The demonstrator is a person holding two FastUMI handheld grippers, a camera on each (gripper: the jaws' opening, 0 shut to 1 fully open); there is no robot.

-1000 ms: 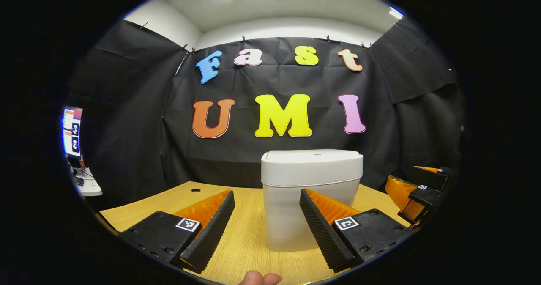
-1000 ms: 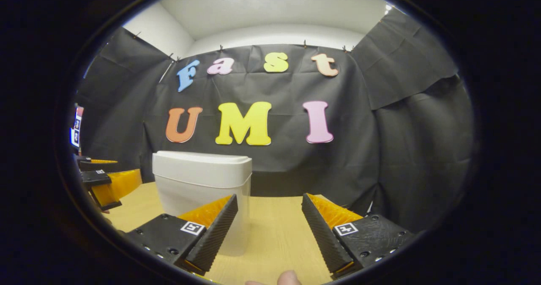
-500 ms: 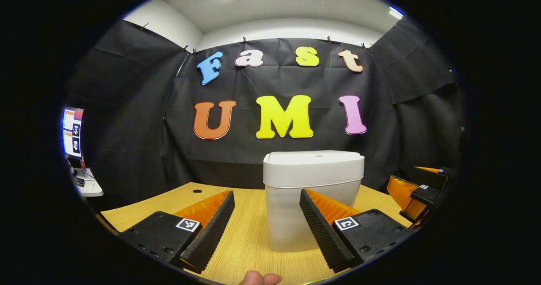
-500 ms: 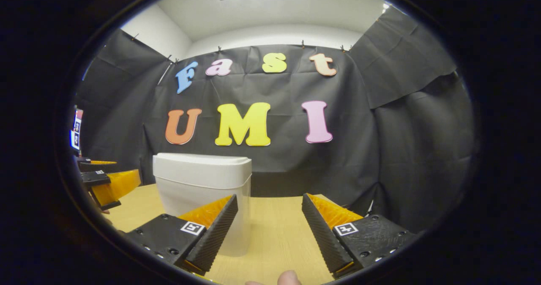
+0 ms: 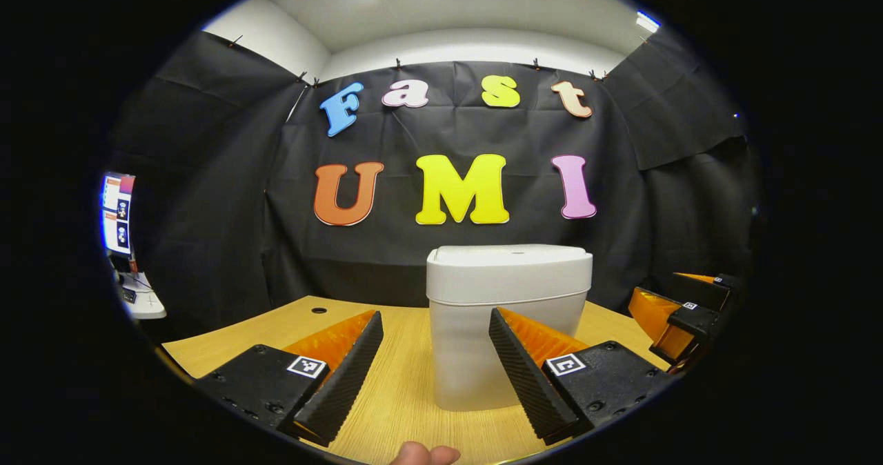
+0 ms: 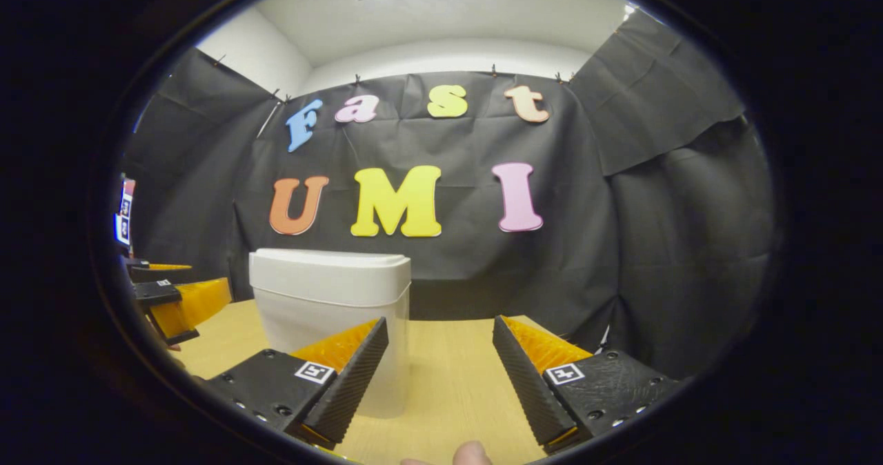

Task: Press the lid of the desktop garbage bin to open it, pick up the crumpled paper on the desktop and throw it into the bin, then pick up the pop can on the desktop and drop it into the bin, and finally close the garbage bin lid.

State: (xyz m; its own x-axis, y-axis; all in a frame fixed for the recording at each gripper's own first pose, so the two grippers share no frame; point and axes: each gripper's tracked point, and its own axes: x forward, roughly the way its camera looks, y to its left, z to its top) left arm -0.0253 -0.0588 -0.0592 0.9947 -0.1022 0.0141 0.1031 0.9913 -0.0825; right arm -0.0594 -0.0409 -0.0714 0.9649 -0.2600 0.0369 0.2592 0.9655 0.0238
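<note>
A white desktop garbage bin (image 5: 507,313) stands on the wooden desk (image 5: 407,382) with its lid (image 5: 509,256) down. My left gripper (image 5: 434,372) is open, held low in front of the bin and a little to its left, with nothing between its fingers. The right gripper (image 6: 441,375) is open too, to the right of the bin (image 6: 331,320), its left finger (image 6: 348,375) overlapping the bin's front corner in the picture. The right gripper (image 5: 679,313) also shows at the far right of the left gripper view, and the left gripper (image 6: 176,299) at the far left of the right gripper view.
Black cloth closes the booth behind and on both sides of the desk. A round cable hole (image 5: 319,310) sits in the desk's back left. A screen (image 5: 117,213) glows beyond the left edge. A fingertip (image 5: 424,454) shows at the bottom.
Both views wobbled slightly and came back; the bin and both grippers stand much as a second ago.
</note>
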